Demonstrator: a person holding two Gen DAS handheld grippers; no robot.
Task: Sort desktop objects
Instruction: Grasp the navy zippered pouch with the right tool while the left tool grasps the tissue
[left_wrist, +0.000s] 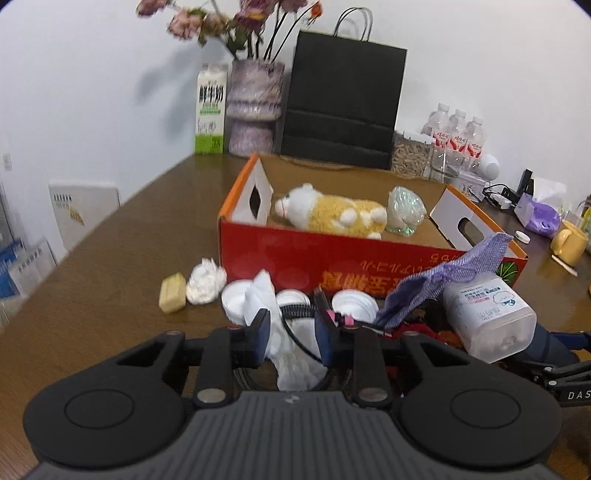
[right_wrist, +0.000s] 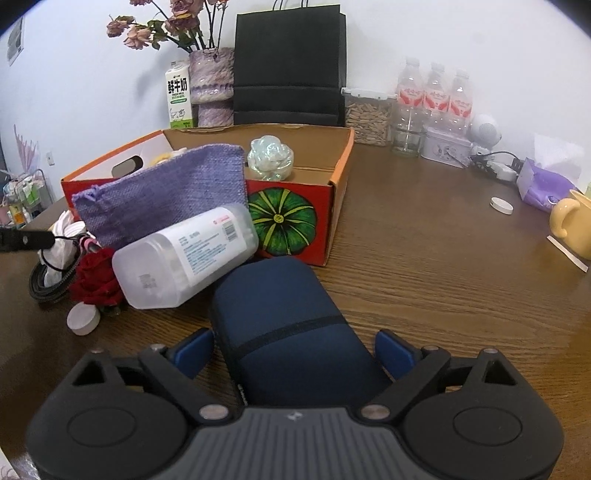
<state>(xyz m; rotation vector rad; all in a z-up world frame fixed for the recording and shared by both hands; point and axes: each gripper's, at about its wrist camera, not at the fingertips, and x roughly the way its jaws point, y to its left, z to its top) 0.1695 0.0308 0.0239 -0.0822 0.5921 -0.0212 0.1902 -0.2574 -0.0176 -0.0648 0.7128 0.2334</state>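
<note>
Low in the left wrist view, left gripper (left_wrist: 291, 338) with blue pads narrowed around a crumpled white tissue (left_wrist: 286, 343); whether the pads actually press it cannot be told. Black braided cable (left_wrist: 295, 332) looped behind and partly hidden by the tissue. Just beyond: ribbed white caps (left_wrist: 354, 302), another white wad (left_wrist: 206, 280), a waxy yellow soap bar (left_wrist: 172, 292).

Mid-frame, a glossy red cardboard box (left_wrist: 295, 251) with orange rim and cut-out handles, holding a fuzzy yellow-and-white plush animal (left_wrist: 332, 212) and a pearly rose-shaped ornament (left_wrist: 405, 210).

Low in the right wrist view, right gripper (right_wrist: 293, 354) spread wide to either side of a rounded navy fabric zip case (right_wrist: 284, 314), pads clear of it. Left of the case, a translucent rectangular plastic bottle (right_wrist: 184, 254) lying on its side, a coarse-woven purple pouch (right_wrist: 166, 192) leaning on the box, a dark red fabric rose (right_wrist: 96, 277).

Seen only here: the green pumpkin print (right_wrist: 282, 220) on the box end; the plush almost wholly hidden behind the pouch. Seen only from the left: the soap.

Wood-grain table (right_wrist: 424, 266). Label text on the bottle too small to read.
</note>
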